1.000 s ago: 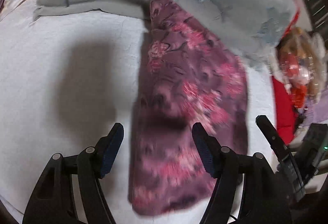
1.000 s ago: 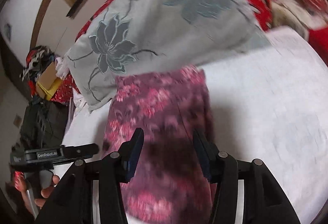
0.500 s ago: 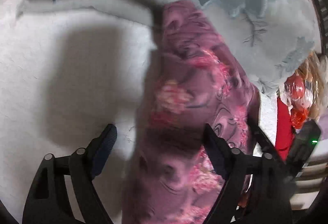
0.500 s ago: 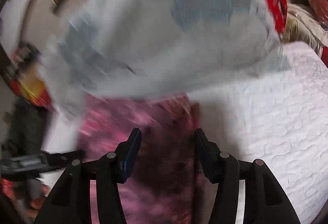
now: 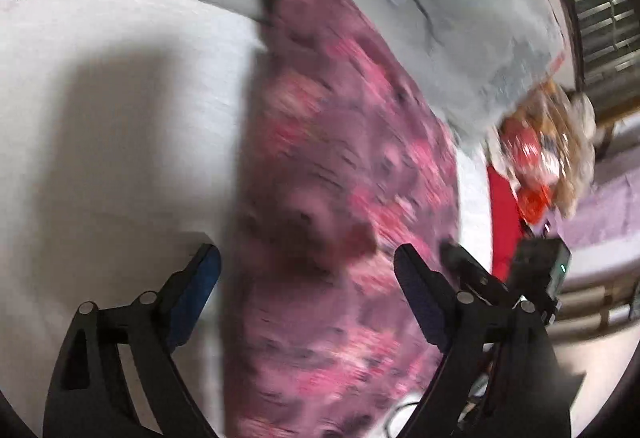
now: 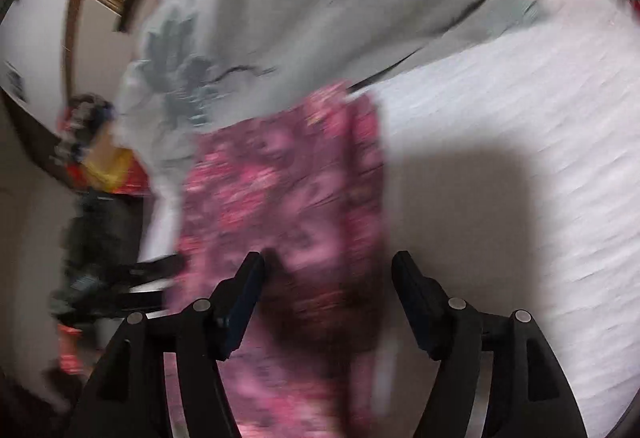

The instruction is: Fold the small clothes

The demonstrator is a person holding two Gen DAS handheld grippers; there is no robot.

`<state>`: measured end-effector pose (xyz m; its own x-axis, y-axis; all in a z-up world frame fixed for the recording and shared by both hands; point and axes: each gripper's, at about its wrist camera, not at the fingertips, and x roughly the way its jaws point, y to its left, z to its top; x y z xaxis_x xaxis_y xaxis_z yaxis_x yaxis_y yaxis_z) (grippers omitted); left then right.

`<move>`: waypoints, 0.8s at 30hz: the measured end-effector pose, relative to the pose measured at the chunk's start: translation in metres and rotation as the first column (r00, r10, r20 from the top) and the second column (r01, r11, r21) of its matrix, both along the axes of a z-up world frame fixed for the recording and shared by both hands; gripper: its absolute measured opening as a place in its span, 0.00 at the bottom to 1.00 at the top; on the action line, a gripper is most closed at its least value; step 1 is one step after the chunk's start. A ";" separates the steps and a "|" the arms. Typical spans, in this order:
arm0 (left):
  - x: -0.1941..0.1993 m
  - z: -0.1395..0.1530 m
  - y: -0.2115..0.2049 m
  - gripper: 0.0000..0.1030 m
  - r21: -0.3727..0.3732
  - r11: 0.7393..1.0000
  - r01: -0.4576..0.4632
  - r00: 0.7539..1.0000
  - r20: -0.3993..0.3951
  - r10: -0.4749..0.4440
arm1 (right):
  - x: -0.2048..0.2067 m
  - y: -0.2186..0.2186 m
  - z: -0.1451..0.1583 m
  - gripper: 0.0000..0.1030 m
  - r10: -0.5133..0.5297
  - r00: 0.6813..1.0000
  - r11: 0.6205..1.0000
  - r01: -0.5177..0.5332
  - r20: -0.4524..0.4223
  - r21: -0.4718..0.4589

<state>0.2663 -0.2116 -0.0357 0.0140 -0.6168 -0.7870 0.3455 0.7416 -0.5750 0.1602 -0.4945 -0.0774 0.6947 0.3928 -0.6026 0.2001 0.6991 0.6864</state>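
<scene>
Garment (image 5: 340, 177) fills both views; only left shows toys (image 5: 540, 149).

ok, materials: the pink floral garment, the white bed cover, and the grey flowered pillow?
Pink floral garment: thin, limp printed fabric, matte; lies flat with soft folds. White bed cover: quilted textile, going by its stitched ripple texture. Grey flowered pillow: soft woven cloth, matte, puffed shape. Motion blur leaves the fibres unclear.

No legible text, frames blurred
</scene>
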 end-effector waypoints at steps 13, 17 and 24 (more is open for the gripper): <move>-0.036 0.039 0.029 0.28 0.095 0.993 -0.065 0.990 0.127 0.052 | -0.017 0.055 0.057 0.28 -0.006 1.000 0.954 0.006 0.001 -0.300; -0.055 0.053 0.059 0.28 0.062 0.994 -0.086 0.986 0.146 0.077 | -0.043 0.081 0.082 0.28 0.027 0.999 0.942 -0.015 0.030 -0.337; -0.100 0.067 0.119 0.28 0.053 0.990 -0.131 0.974 0.194 0.118 | -0.075 0.144 0.099 0.28 0.097 0.994 0.938 -0.076 0.046 -0.337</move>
<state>0.1663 -0.0922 0.0315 0.2407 -0.5483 -0.8009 0.3465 0.8193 -0.4568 0.0850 -0.3510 0.0216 0.7065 0.2366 -0.6670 0.0934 0.9030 0.4193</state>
